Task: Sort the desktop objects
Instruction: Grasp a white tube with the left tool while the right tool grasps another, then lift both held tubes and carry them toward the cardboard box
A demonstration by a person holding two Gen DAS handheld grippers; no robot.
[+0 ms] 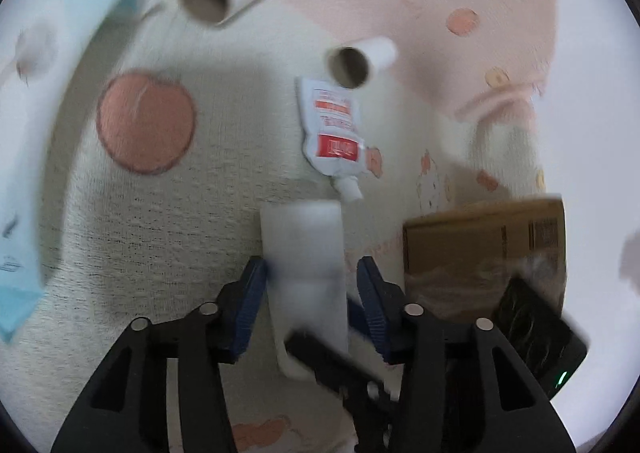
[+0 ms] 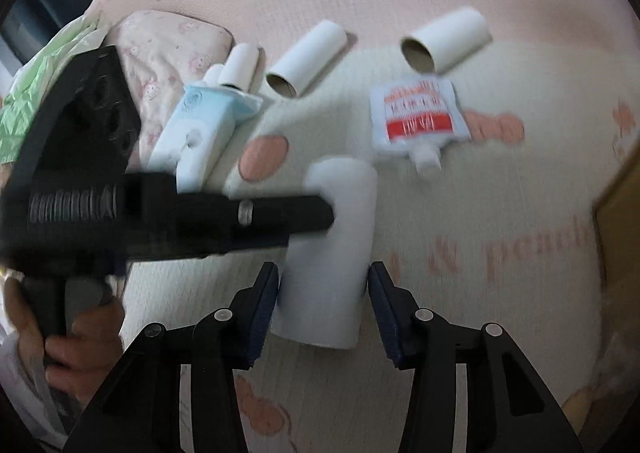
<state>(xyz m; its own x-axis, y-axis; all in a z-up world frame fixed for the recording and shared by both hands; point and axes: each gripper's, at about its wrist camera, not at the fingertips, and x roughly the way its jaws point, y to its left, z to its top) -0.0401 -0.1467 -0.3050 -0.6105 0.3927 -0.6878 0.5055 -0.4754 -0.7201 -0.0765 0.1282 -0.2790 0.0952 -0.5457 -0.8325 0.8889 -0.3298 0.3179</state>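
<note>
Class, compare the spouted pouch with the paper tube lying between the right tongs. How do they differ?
The pouch is flat, the paper tube round. The pouch carries red print; the tube is plain white. The pouch lies clear of the right tongs; the tube sits between them. Both rest on the mat.

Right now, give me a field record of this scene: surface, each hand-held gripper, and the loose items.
surface: printed blanket
left hand-held gripper: open, straddling the near white tube, with a gap on one side
right hand-held gripper: pads against both sides of the same tube
spare tubes: several lying farther off
pouch: white with a red label, lying flat, spout toward the grippers
blue pack: lying beside the spare tubes
cardboard box: next to the left hand-held gripper
</note>
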